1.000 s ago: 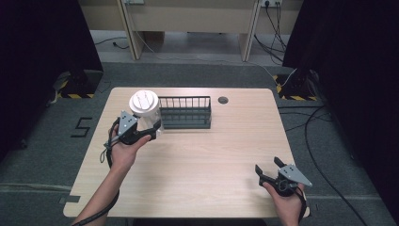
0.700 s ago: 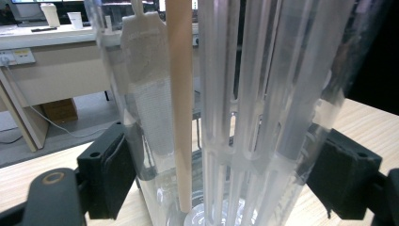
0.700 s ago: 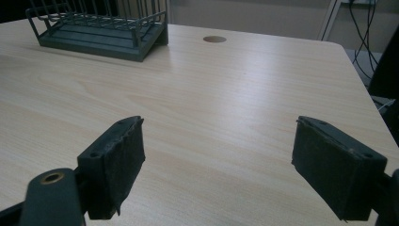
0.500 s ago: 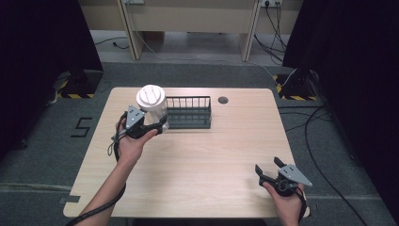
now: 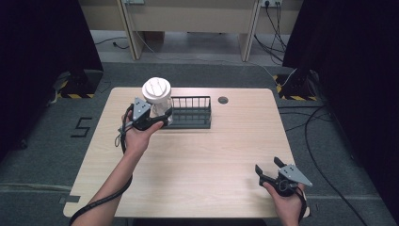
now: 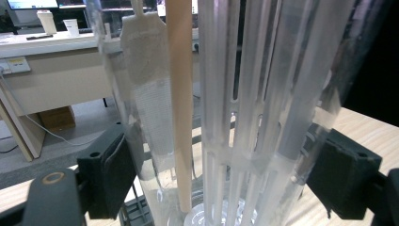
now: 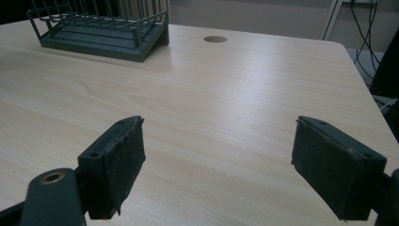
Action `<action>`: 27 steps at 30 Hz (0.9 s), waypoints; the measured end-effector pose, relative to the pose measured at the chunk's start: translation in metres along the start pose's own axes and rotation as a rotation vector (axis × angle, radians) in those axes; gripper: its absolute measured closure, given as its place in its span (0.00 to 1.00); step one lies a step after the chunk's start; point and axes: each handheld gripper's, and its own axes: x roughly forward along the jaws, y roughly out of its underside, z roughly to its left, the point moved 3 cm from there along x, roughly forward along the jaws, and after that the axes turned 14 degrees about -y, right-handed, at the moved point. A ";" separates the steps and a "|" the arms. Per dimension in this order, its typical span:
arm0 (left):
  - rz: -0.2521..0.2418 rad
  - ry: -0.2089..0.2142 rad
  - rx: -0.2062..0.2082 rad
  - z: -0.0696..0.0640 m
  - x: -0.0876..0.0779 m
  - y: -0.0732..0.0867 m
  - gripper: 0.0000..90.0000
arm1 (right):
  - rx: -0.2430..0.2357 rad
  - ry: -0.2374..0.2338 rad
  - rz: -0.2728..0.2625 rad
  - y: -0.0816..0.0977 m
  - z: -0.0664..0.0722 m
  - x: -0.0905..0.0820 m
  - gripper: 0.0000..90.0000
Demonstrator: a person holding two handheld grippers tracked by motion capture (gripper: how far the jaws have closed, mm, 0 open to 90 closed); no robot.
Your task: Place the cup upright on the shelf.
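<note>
Jar held in left gripper (image 5: 157,118) over rack's left end; likely mid-carry toward rack.

Jar (image 5: 157,100), clear with white lid, sits at table's 11 o'clock, jaws clamped on its sides. Next: lower gently, level, clearing rack (image 5: 190,113) bars. Left gripper view shows ribbed insert inside the jar. Right gripper (image 5: 271,170), 5 o'clock, jaws wide open, idle.

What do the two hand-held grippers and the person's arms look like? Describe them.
The left gripper and right gripper are black, each topped with a grey three-cornered plate. Each has two black, blocky jaws with flat pads, and a brass-coloured ring shows near one jaw's base. A black cable trails along the left forearm. Both forearms are bare, with no sleeves visible.
</note>
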 end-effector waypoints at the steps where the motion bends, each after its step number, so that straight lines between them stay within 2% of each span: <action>1: 0.002 -0.001 0.003 0.000 0.001 0.000 0.20 | 0.000 0.000 0.000 0.000 0.000 0.000 0.20; 15: -0.009 -0.011 0.010 -0.008 0.022 -0.010 0.20 | 0.004 0.001 -0.001 0.000 0.000 0.000 0.20; 19: -0.009 -0.010 0.014 -0.010 0.027 -0.012 0.20 | -0.007 0.004 -0.005 0.000 -0.002 0.000 0.21; 23: -0.007 -0.010 0.011 -0.012 0.031 -0.013 0.20 | 0.006 0.000 -0.005 0.000 -0.001 0.000 0.21; 27: -0.007 -0.009 0.009 -0.014 0.035 -0.014 0.20 | -0.005 0.003 -0.004 0.000 -0.002 0.000 0.21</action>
